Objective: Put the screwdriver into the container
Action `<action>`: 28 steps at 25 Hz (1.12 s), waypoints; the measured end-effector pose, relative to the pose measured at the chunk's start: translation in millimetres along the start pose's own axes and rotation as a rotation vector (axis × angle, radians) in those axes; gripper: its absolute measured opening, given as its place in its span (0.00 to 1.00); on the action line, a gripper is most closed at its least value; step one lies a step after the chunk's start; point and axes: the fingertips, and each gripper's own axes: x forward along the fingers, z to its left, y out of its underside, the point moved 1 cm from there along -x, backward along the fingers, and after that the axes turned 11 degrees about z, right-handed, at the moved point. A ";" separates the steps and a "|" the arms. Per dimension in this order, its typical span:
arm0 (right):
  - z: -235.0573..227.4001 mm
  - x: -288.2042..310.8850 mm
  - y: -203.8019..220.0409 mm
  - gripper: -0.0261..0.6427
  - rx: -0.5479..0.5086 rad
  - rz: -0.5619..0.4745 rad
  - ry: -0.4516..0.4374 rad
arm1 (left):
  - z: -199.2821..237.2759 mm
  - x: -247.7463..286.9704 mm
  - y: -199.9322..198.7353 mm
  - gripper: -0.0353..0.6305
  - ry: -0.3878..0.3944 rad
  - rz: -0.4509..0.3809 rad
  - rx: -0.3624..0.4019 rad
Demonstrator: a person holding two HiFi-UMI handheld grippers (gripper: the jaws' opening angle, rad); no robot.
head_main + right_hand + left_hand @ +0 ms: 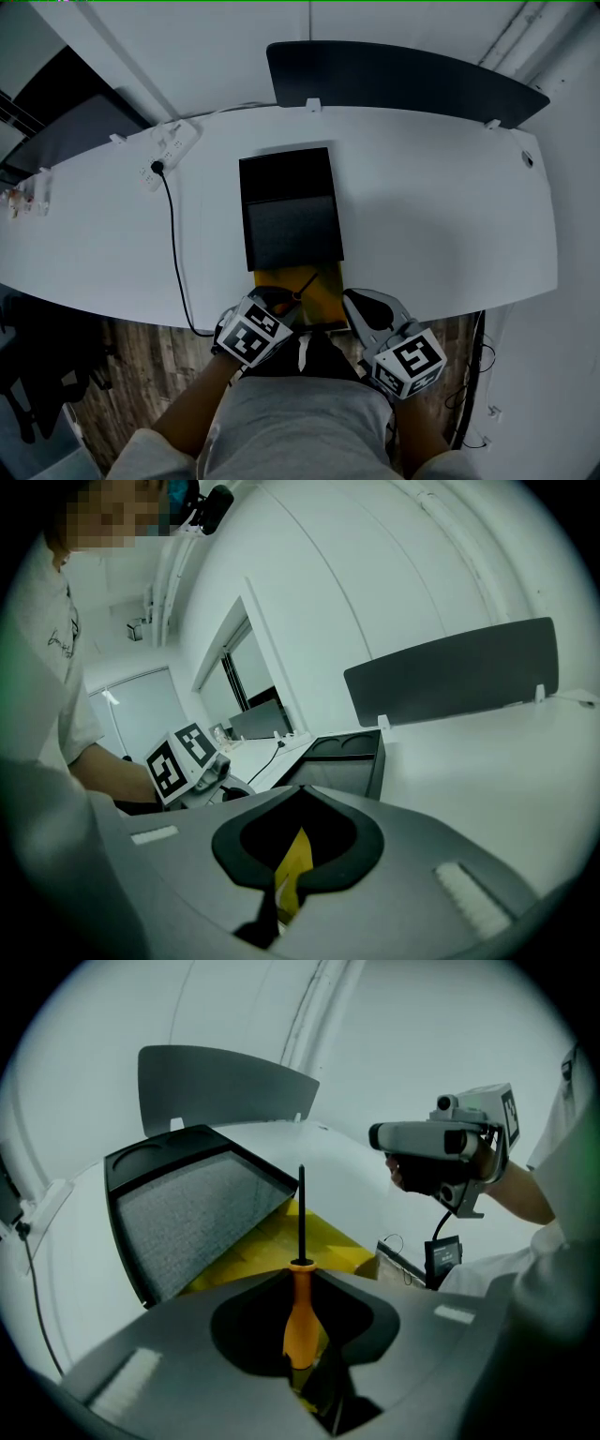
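The screwdriver (300,1321), with a stubby orange handle and a thin black shaft, is clamped in the left gripper (301,1275). Its jaws pinch the handle so the shaft sticks straight out past the tips. It is poised over the yellow compartment (270,1241) at the near end of the container (288,204), tip pointing in and down; I cannot tell whether the tip touches the yellow floor yet. I'd say this is the placing step, with the tool carried in but not let go. What is left, I'd guess, is to lower it until it lies flat in the yellow part, clear of the black, grey-lined section (192,1211) just behind, and then part the jaws. The right gripper (300,791) waits just beside the compartment's right edge, tips drawn together. A yellow sliver shows in the hollow behind them, pinched or only seen through, I cannot say. The container sits mid-way along the white table (441,206).
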 end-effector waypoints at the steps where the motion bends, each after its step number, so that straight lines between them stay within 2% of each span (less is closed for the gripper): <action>1: -0.7 0.2 0.5 0.06 0.002 -0.002 0.000 | -0.2 3.4 0.3 0.15 0.001 0.009 0.005; 14: -6.8 -3.9 -0.9 0.06 0.007 -0.014 0.006 | -4.1 34.9 10.4 0.15 0.014 0.174 0.048; 28: -11.6 -3.8 1.0 0.06 0.017 -0.015 -0.004 | 1.5 51.7 6.4 0.16 -0.003 0.227 0.024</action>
